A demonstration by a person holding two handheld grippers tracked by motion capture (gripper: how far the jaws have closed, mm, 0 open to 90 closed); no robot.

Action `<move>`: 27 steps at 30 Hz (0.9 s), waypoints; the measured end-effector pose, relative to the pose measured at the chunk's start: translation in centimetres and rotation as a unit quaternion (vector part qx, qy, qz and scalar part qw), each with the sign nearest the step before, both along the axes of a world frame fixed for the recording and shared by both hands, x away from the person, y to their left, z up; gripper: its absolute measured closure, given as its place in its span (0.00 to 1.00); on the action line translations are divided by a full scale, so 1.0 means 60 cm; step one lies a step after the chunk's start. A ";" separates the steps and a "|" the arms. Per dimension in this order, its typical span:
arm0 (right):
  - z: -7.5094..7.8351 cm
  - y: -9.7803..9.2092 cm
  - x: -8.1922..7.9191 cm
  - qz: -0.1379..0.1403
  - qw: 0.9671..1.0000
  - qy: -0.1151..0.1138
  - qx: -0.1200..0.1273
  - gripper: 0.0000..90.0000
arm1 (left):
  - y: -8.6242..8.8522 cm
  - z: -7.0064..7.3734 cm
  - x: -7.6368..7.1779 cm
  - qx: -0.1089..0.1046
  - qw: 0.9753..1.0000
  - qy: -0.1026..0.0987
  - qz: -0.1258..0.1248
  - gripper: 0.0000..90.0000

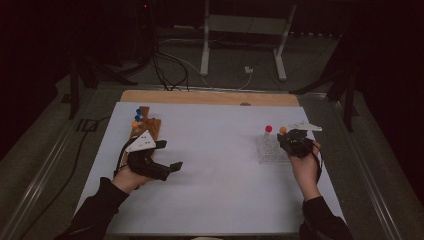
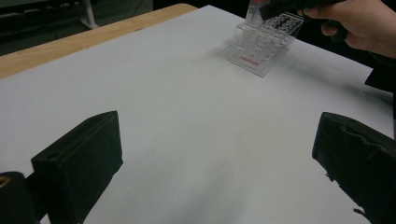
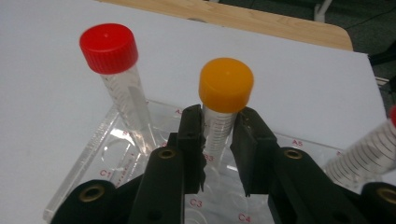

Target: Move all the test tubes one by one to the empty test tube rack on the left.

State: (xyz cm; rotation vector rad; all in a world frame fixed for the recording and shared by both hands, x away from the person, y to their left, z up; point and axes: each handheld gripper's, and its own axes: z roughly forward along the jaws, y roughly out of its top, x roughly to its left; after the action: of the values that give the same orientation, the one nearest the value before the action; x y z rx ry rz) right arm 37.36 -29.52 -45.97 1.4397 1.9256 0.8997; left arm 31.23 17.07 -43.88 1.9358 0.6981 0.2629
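A clear plastic tube rack stands on the right of the white table. In it an orange-capped tube stands upright, and my right gripper is shut on it just under the cap. A red-capped tube leans in the rack to its left. From above, the right gripper sits over the rack's right side. My left gripper rests at the table's left, jaws wide open with nothing between them. Its own view looks past the left gripper across bare table to the rack.
A wooden holder with blue- and orange-capped tubes stands behind the left hand. Another tube leans in at the right edge of the right gripper view. A wooden board edge runs along the table's far side, with cables and a stand beyond.
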 end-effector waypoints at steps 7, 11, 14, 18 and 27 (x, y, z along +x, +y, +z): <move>0.024 -0.003 -0.013 0.007 0.999 -0.033 0.007 0.83 | -0.001 -0.001 0.000 0.003 1.000 0.001 -0.001 0.03; 0.045 -0.005 -0.028 0.011 0.998 -0.053 0.008 0.83 | -0.001 -0.001 0.000 0.003 1.000 0.002 -0.003 0.03; 0.060 -0.006 -0.041 0.013 0.998 -0.066 0.007 0.83 | -0.002 0.001 -0.001 0.004 1.000 0.001 -0.004 0.03; 0.077 -0.004 -0.056 0.021 0.996 -0.081 0.009 0.83 | -0.002 0.003 -0.002 0.003 1.000 -0.001 -0.005 0.03; 0.100 0.030 -0.085 0.069 0.994 -0.082 0.014 0.83 | -0.009 0.008 -0.006 0.004 1.000 -0.003 -0.013 0.03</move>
State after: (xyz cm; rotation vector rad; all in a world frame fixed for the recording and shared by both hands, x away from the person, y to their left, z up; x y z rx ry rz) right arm 32.25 -27.73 -39.99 1.2189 1.9134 1.0782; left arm 30.89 16.54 -43.42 1.9497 0.6675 0.2551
